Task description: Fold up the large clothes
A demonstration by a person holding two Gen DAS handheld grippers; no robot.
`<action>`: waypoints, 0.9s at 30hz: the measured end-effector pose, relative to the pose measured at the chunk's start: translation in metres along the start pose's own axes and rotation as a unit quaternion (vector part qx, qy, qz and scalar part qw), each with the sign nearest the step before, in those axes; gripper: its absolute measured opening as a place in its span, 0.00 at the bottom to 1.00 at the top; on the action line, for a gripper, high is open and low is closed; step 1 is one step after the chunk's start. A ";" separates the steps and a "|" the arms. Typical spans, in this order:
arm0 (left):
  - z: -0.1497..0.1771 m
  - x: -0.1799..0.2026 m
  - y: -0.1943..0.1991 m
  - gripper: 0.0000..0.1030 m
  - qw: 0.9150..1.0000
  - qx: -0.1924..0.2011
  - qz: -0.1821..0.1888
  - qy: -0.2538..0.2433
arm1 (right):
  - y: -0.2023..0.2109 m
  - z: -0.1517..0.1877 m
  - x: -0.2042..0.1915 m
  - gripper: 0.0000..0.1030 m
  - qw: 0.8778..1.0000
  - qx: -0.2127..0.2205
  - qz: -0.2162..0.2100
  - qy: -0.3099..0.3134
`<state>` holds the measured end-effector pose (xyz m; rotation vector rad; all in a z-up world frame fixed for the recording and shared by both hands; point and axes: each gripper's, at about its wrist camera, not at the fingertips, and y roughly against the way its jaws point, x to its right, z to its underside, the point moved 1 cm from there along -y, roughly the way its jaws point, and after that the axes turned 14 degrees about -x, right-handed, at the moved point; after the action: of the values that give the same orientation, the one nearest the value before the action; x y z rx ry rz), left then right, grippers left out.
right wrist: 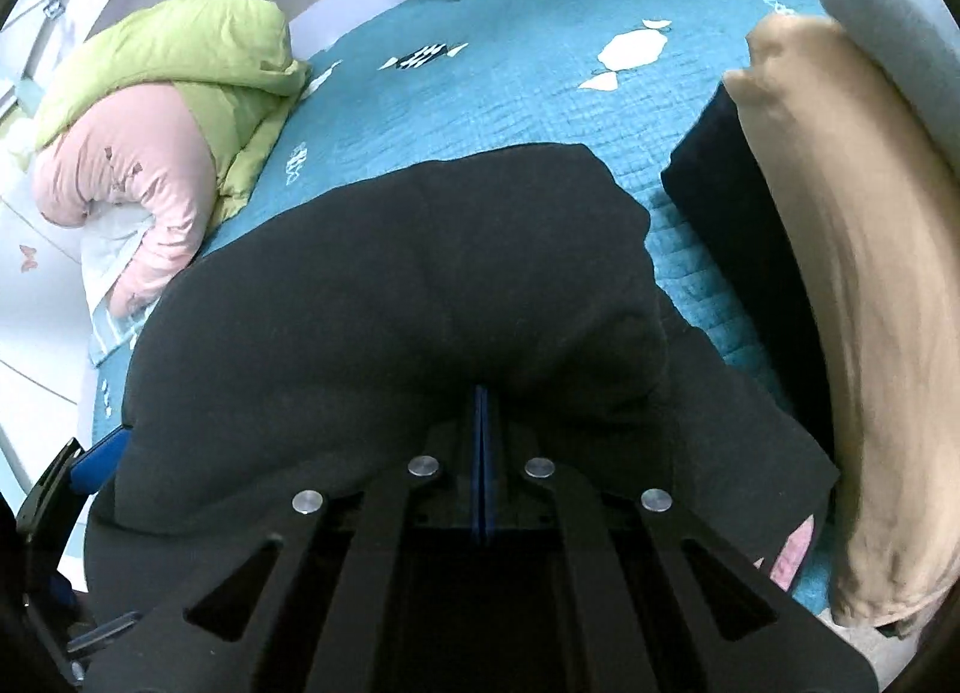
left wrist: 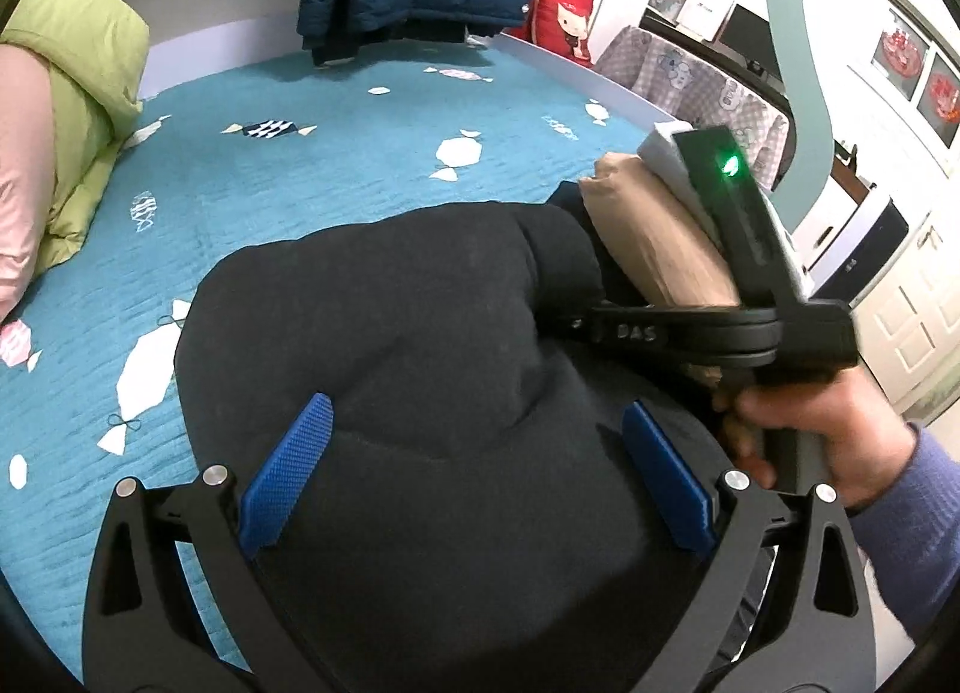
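Lying bunched: black garment (left wrist: pixel 420 333)

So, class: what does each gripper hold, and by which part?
The right gripper is shut on the black garment, pinching a fold at its near edge. The left gripper is open over the same garment and holds nothing.
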<state>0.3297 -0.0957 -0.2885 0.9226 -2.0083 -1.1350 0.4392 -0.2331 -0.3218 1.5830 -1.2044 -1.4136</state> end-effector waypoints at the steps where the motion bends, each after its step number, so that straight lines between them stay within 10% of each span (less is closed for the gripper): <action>1: 0.000 0.000 0.001 0.93 1.000 0.001 0.000 0.001 | 0.006 0.002 -0.003 0.00 1.000 -0.001 0.002 -0.001; 7: 0.011 -0.005 0.007 0.93 1.000 0.016 0.012 0.008 | 0.068 -0.003 -0.037 0.03 0.997 0.047 -0.045 0.033; 20: -0.004 -0.014 -0.005 0.93 0.999 0.019 0.028 0.026 | -0.027 -0.053 -0.032 0.00 0.999 -0.025 -0.012 0.026; 27: 0.001 -0.006 0.000 0.94 1.000 0.021 0.008 0.014 | 0.027 -0.036 -0.031 0.06 0.998 0.008 -0.055 0.019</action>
<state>0.3324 -0.0902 -0.2904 0.9370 -2.0203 -1.0700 0.4698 -0.2159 -0.2799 1.7022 -1.1242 -1.4390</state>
